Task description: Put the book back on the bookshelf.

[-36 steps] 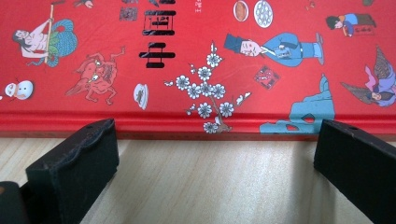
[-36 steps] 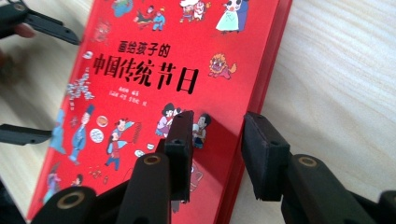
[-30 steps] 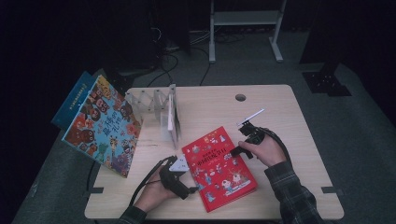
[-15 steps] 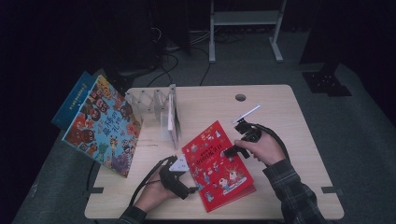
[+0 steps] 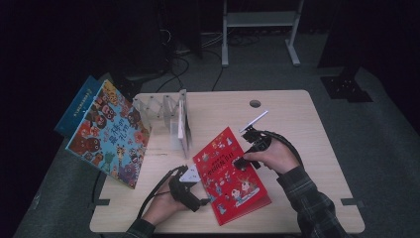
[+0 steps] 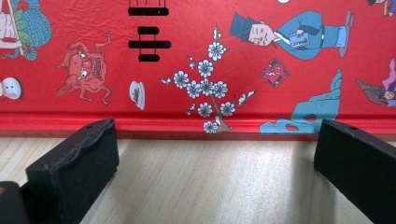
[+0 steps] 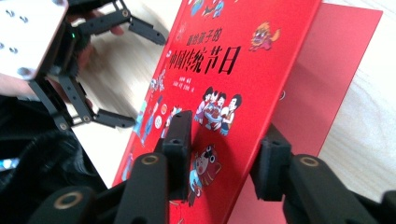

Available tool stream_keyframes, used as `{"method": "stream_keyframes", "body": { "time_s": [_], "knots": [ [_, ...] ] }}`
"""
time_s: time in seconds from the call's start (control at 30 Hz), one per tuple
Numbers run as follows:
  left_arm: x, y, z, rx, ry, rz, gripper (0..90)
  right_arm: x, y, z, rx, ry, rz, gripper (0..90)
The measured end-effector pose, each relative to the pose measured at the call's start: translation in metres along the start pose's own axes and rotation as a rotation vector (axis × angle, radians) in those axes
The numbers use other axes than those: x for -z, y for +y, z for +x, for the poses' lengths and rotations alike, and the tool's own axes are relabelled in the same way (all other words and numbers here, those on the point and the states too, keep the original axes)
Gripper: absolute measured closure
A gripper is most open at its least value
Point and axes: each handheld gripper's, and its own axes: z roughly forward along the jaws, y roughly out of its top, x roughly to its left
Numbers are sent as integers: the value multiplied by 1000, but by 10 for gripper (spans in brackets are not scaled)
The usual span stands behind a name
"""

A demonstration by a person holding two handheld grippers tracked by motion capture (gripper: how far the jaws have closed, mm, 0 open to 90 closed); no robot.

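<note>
from above, the red book lies on the table with its right side lifted by the right gripper, while in the left gripper view the wide-open black jaws sit beside the book's edge, and in the right gripper view the jaws pinch the raised cover.

The person's right arm wears a dark plaid flannel sleeve. Each hand carries a black two-jaw gripper with black linkage bars, brass-ringed pivots, a pale metal plate and a trailing black cable.
</note>
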Motion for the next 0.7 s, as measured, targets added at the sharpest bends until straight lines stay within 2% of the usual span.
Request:
{"method": "stream_keyframes", "body": {
  "time_s": [0.33,0.5,0.7],
  "knots": [
    [0,0,0,-1,-1,3,0,6,7,1,-87,99,-25,766],
    [0,0,0,-1,-3,5,0,8,11,7,-101,137,-28,809],
    [1,0,0,-1,-2,4,0,9,12,10,-132,138,-20,835]
  ]
}}
